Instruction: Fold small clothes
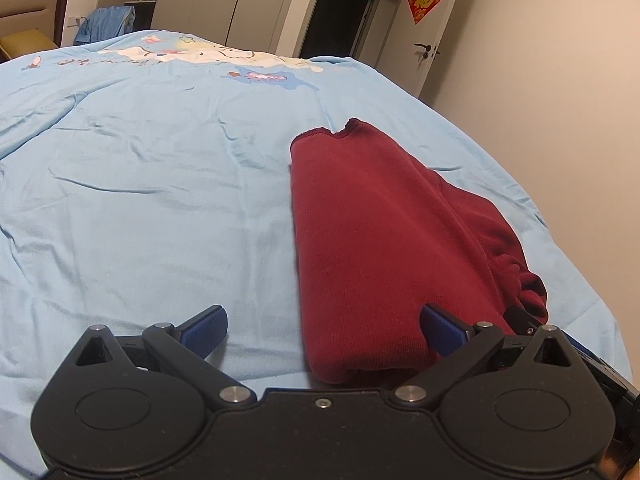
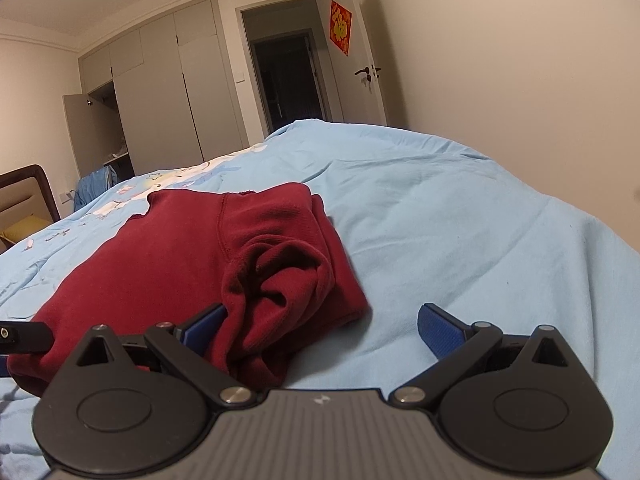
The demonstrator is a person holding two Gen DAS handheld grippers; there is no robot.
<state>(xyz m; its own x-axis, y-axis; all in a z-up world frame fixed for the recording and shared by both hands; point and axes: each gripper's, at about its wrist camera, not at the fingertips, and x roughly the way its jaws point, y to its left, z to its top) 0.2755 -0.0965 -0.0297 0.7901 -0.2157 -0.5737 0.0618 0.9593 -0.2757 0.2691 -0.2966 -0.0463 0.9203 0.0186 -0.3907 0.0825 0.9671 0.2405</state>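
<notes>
A dark red garment (image 1: 368, 240) lies folded lengthwise on the light blue bed cover (image 1: 140, 200). My left gripper (image 1: 324, 330) is open at its near left corner, with the cloth's near edge between the spread blue pads. In the right wrist view the same red garment (image 2: 180, 256) shows a bunched sleeve on its right side. My right gripper (image 2: 320, 330) is open over that near right corner; the bunched cloth lies against its left pad (image 2: 204, 326). Neither gripper holds the cloth. The tip of the left gripper (image 2: 24, 336) shows at the far left.
The bed cover has a cartoon print (image 1: 208, 54) at its far end. A headboard (image 1: 36, 8), a blue item (image 1: 104, 24) on a chair, wardrobe doors (image 2: 160, 92), an open doorway (image 2: 288, 80) and a wall (image 2: 520, 80) to the right surround the bed.
</notes>
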